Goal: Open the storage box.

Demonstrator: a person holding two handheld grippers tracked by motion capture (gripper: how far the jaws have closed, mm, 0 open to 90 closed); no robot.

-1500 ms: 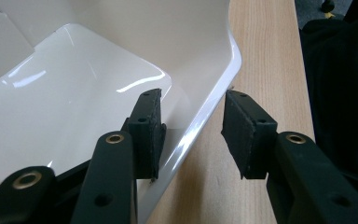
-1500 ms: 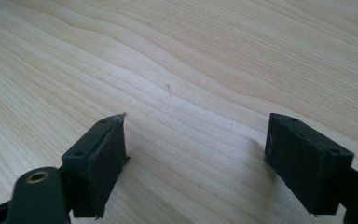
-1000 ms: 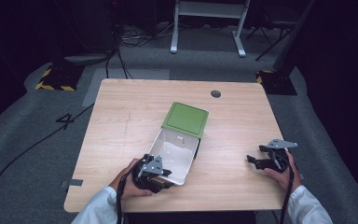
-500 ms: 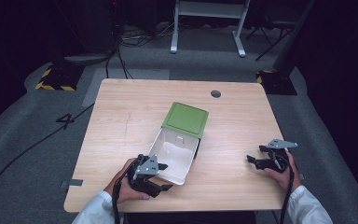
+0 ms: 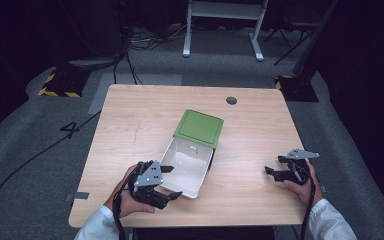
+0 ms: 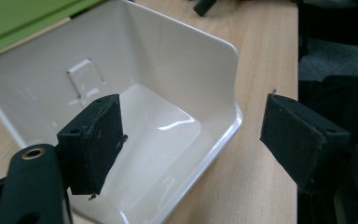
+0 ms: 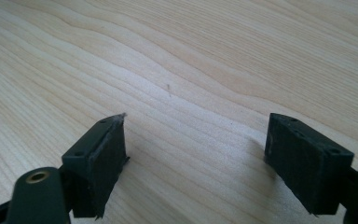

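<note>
A white plastic box (image 5: pixel 187 162) lies open at the middle of the table, its green lid (image 5: pixel 199 127) folded back on the far side. My left gripper (image 5: pixel 172 181) is open at the box's near left corner. In the left gripper view one jaw is inside the white box (image 6: pixel 168 93) and the other is outside over the wood, so the left gripper (image 6: pixel 191 140) straddles the box's side wall without pressing it. The inside of the box looks empty. My right gripper (image 5: pixel 274 166) rests open on bare wood at the right; the right gripper (image 7: pixel 196 158) has nothing between its fingers.
The wooden table (image 5: pixel 130 120) has a round cable hole (image 5: pixel 231 100) at the far edge. Around it lie grey floor, cables, and a white stand (image 5: pixel 222 10) behind. The table's near edge runs just under both hands.
My left gripper has shifted slightly left along the box's near corner. The box and the right gripper have stayed put.
</note>
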